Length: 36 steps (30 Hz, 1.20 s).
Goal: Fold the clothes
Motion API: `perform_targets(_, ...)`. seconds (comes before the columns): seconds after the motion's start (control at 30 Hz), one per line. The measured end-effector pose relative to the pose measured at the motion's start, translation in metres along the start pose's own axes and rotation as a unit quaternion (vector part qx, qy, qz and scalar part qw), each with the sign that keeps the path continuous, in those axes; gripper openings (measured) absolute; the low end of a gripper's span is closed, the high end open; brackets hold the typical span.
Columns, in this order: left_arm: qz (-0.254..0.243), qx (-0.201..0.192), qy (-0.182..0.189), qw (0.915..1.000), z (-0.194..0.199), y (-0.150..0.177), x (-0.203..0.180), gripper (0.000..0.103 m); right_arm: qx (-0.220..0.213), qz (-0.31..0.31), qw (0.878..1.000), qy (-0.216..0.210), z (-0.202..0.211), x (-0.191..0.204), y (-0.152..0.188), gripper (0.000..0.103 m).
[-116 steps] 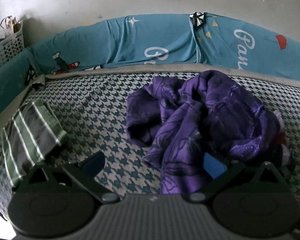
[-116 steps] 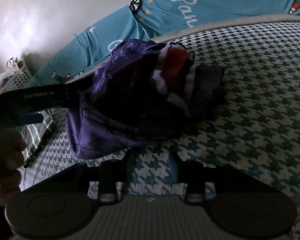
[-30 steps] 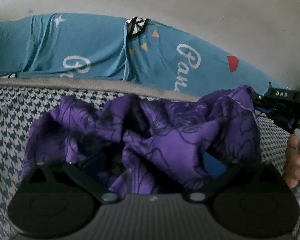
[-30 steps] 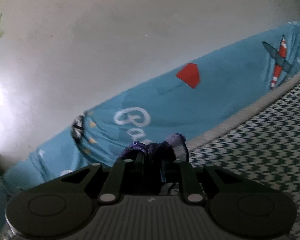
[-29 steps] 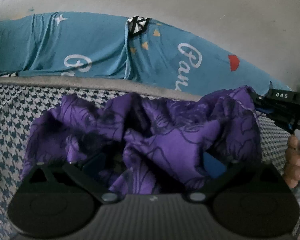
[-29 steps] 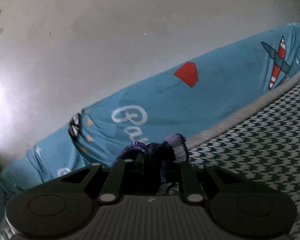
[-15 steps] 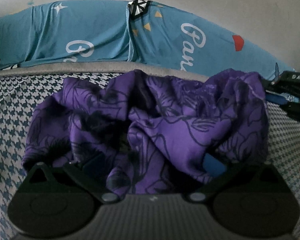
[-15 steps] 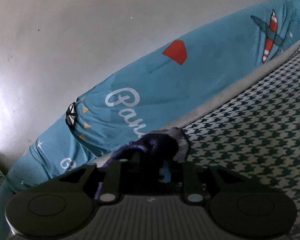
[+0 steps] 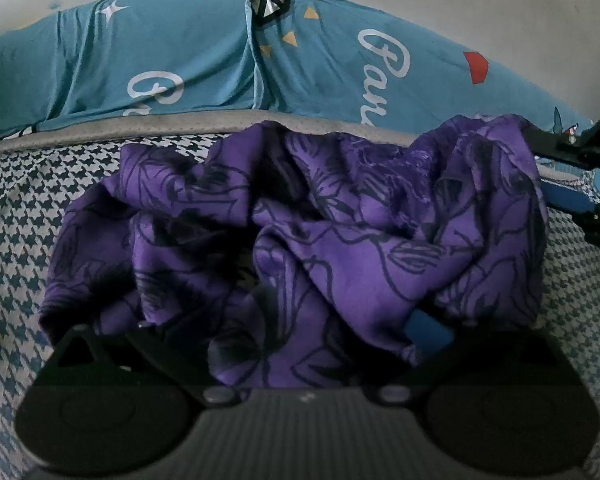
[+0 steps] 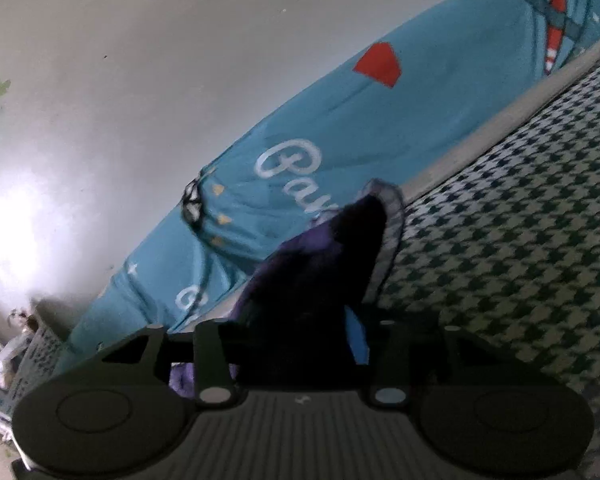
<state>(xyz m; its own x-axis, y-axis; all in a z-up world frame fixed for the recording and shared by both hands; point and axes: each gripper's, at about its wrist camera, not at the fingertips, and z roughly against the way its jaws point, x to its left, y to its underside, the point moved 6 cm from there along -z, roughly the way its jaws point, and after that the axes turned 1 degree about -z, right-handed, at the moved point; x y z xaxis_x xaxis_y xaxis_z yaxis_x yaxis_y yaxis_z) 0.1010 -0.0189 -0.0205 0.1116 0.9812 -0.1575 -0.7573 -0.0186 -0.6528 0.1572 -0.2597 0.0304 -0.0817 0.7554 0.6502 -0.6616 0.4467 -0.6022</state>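
Left wrist view: a crumpled purple garment (image 9: 300, 240) is heaped on the houndstooth bed (image 9: 16, 216), draped over the spread left claw (image 9: 304, 332). One edge is pinched in the closed right claw (image 10: 332, 336), raised, probably to shake it flat for folding. A blue bolster (image 9: 204, 64) lines the wall.

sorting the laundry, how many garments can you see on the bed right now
1: the purple garment, crumpled mid-bed, an edge pinched in the right gripper. Others may lie hidden under it or out of view.
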Motion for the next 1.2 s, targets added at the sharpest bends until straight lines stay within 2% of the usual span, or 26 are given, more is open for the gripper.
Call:
perform_targets(0.07,0.0,0.001,0.0,1.0,-0.001,0.0,-0.001,0.103,0.002,0.006,1.0,-0.007,0.002,0.008,0.004,0.048)
perform_targets(0.13,0.001,0.002,0.001,1.0,-0.002,0.0,-0.002,0.103,0.009,0.017,1.0,-0.008,0.003,0.015,0.01,0.055)
perform_targets(0.4,0.002,0.002,0.006,1.0,0.003,-0.001,-0.002,0.103,0.038,0.111,0.993,0.023,-0.007,0.039,0.042,0.057)
perform_targets(0.47,0.001,-0.002,0.007,1.0,0.008,-0.002,-0.001,0.103,0.037,0.147,0.987,0.046,-0.012,0.04,0.048,0.049)
perform_targets(0.53,-0.004,-0.01,0.007,0.9999,0.015,-0.003,0.001,0.103,0.036,0.178,0.981,0.068,-0.015,0.04,0.052,0.027)
perform_targets(0.63,-0.007,-0.019,-0.001,0.9998,0.024,-0.004,0.006,0.103,0.023,0.17,0.982,0.079,-0.013,0.035,0.047,0.018)
perform_targets(0.83,0.013,-0.021,-0.02,0.9995,0.034,-0.003,0.03,0.103,-0.039,0.139,0.981,0.13,-0.001,0.015,0.021,0.012)
perform_targets(1.1,0.038,-0.002,-0.045,0.9983,0.033,0.003,0.055,0.103,-0.078,0.078,0.97,0.217,0.007,-0.024,-0.006,0.013)
perform_targets(1.2,0.046,0.0,-0.052,0.9976,0.032,0.004,0.056,0.103,-0.093,0.071,0.965,0.236,0.013,-0.028,-0.012,0.02)
